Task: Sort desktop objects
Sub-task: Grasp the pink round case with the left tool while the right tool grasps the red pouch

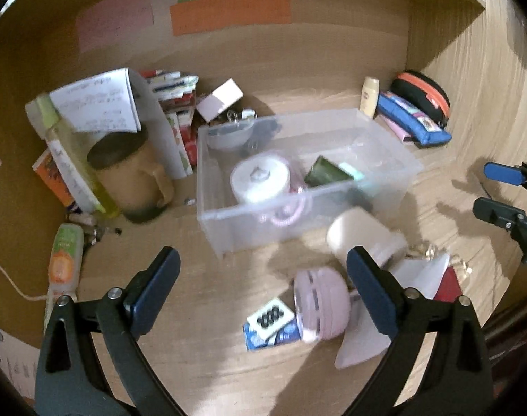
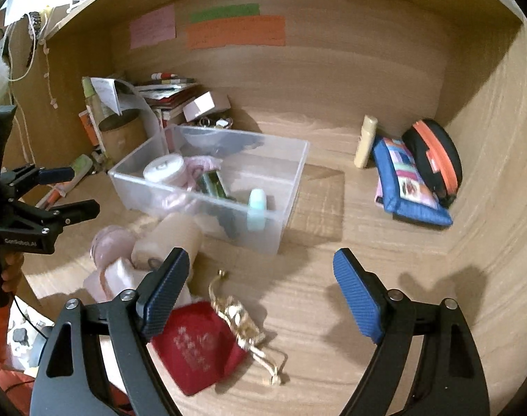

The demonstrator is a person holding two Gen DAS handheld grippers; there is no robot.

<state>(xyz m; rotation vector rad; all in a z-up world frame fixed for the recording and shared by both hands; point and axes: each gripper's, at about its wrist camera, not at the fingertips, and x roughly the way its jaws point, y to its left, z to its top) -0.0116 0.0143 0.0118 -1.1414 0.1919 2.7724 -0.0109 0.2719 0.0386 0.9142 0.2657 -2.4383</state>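
both claws hang over the wooden counter [image 2: 385,242] with nothing between their pads. the left claw [image 1: 263,274] is spread wide; the right claw [image 2: 261,270] is spread too. the clear plastic bin [image 1: 395,180] sits mid-counter, holding a white round tin [image 1: 260,180] and a mint tube [image 2: 257,208]. at the bin's 6 o'clock lie a cream jar [image 1: 357,232], a pink round case [image 1: 320,303] and a red pouch [image 2: 194,343] with what looks like a gold chain [image 2: 242,319], blurred. a blue pencil case [image 2: 409,183] rests at 3 o'clock.
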